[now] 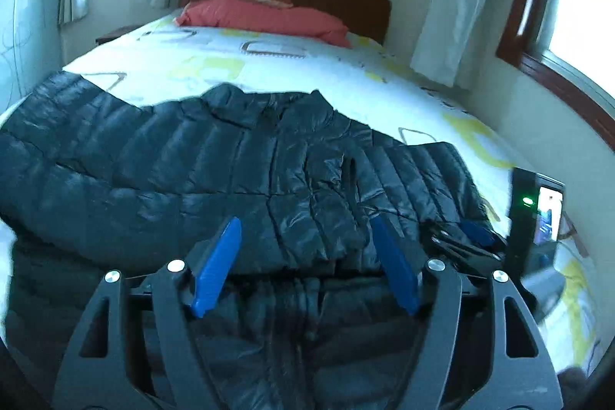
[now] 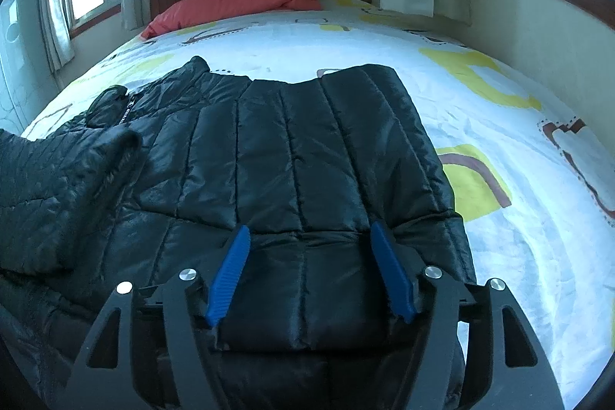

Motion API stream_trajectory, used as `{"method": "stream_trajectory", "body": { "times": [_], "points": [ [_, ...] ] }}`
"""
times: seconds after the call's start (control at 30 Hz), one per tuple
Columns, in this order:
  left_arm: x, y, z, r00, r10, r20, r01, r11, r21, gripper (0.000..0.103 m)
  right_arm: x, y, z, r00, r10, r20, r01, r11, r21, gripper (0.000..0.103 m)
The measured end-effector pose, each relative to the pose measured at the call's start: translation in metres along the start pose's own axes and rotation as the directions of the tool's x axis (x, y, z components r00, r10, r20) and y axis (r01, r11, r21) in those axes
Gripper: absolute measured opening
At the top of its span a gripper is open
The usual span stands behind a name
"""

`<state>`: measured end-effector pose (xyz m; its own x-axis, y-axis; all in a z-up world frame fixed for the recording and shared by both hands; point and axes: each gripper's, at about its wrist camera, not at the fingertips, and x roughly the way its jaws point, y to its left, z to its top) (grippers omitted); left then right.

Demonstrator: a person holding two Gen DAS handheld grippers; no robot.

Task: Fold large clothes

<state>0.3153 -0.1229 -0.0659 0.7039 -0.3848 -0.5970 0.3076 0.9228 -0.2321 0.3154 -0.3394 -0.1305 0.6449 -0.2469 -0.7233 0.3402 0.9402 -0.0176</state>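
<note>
Bedroom walls and windows close in on the bed (image 2: 480,125), where the black puffer jacket (image 2: 292,148) lies flat near the foot edge. My left tongs (image 1: 305,237) stand apart over the jacket's middle, clamped on nothing; my right tongs (image 2: 309,241) also stand apart over the hem panel, the pads not pressing it. To fold well, I should pinch the hem at both corners and carry it evenly toward the collar (image 1: 269,110). Bare sheet toward the red pillow (image 2: 238,6) gives room; the right-hand wall is near.
</note>
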Motion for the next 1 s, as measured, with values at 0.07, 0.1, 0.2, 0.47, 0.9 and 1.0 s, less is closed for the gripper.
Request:
{"method": "stream_trajectory", "body": {
  "times": [0.07,0.1,0.2,0.47,0.9,1.0],
  "points": [
    [-0.02,0.011,0.001,1.0,0.005,0.028,-0.005,1.0,-0.005,0.072,-0.011,0.001,0.004,1.0,0.01,0.009,-0.011,0.999,0.033,0.065],
    [-0.031,0.02,0.003,0.999,0.018,0.045,-0.018,1.0,-0.012,0.072,-0.02,0.003,0.006,0.999,0.043,0.022,-0.045,0.997,0.068,0.065],
    [-0.056,0.047,0.008,0.994,0.075,0.083,-0.072,0.997,-0.035,0.075,-0.039,0.017,0.014,0.989,0.138,0.049,-0.143,0.982,0.12,0.065],
    [-0.081,0.126,0.008,0.968,0.237,0.083,-0.225,0.966,-0.128,0.075,-0.009,0.111,0.027,0.962,0.252,-0.101,-0.249,0.967,0.045,0.065],
    [-0.09,0.181,0.009,0.959,0.272,0.082,-0.254,0.95,-0.18,0.075,-0.025,0.058,0.032,0.996,0.086,-0.015,-0.086,0.996,-0.007,0.019],
    [-0.078,0.185,0.009,0.961,0.27,0.059,-0.254,0.948,-0.193,0.075,-0.01,0.032,0.029,0.998,0.038,-0.049,-0.038,0.999,0.002,0.019]
  ]
}}
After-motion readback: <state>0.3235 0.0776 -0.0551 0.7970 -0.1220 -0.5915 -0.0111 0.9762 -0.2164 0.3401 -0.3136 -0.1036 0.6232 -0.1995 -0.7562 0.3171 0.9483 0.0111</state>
